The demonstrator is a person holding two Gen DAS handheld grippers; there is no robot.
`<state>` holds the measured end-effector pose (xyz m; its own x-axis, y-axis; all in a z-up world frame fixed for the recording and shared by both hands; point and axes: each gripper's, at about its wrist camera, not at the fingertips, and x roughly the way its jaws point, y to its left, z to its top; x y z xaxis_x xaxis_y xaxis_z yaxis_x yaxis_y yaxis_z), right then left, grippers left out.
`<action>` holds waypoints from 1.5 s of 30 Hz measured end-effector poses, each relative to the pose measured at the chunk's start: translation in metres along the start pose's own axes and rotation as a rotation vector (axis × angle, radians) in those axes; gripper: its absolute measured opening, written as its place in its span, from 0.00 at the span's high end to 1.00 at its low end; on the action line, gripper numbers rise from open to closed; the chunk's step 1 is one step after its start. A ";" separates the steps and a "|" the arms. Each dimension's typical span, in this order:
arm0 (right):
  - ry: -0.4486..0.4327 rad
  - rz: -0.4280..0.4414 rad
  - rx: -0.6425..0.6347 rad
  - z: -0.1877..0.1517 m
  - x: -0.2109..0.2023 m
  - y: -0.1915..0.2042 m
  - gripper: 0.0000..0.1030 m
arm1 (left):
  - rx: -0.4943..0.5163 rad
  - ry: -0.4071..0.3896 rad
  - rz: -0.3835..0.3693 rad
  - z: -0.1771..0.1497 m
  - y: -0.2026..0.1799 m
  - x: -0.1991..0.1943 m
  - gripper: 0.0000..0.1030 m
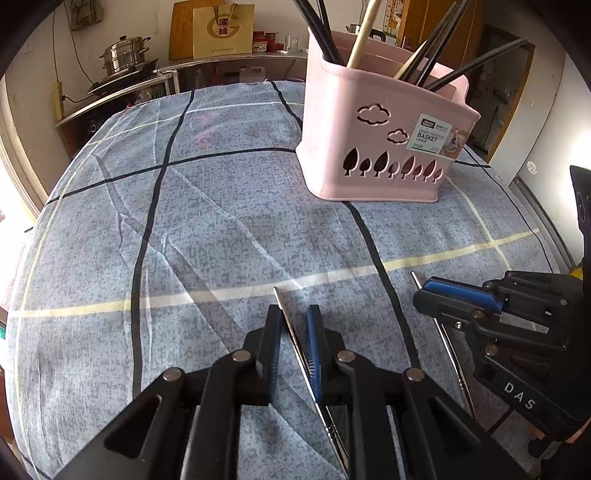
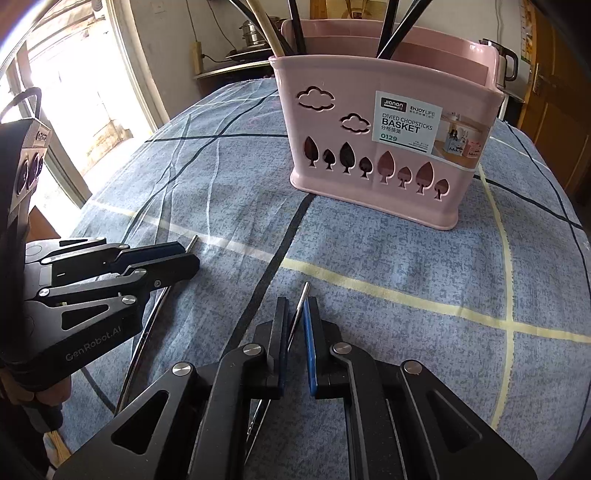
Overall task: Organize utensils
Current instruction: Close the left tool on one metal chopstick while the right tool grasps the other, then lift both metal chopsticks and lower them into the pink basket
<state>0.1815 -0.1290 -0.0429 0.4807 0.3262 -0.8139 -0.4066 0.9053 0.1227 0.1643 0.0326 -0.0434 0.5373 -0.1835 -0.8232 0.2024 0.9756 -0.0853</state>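
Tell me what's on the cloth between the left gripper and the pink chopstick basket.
Nothing but bare checked tablecloth lies between the left gripper and the pink basket, as the left wrist view shows.

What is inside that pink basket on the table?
The pink basket holds several black chopsticks and pale wooden ones, standing tilted. Their lower ends and the compartment floors are hidden behind its wall.

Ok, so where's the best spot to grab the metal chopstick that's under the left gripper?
Grip the metal chopstick near its tapered far end, coming straight down from above. It lies flat on the tablecloth, running lengthwise between the fingers of the left hand-held gripper, so they can close across its thin shaft.
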 end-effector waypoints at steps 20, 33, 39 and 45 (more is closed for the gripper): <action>-0.242 0.055 0.009 0.023 -0.095 -0.017 0.96 | -0.002 -0.158 -0.071 0.026 -0.015 -0.073 0.96; -0.414 0.041 0.013 0.034 -0.146 -0.020 0.96 | 0.032 -0.324 -0.125 0.051 -0.027 -0.142 0.96; -0.422 0.037 0.016 0.036 -0.148 -0.024 0.96 | 0.024 -0.317 -0.135 0.057 -0.029 -0.140 0.96; -0.434 0.037 0.004 0.040 -0.153 -0.024 0.96 | 0.030 -0.305 -0.155 0.062 -0.031 -0.140 0.96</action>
<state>0.1490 -0.1897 0.1018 0.7483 0.4420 -0.4947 -0.4275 0.8915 0.1499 0.1342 0.0207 0.1092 0.7173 -0.3611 -0.5959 0.3222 0.9302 -0.1758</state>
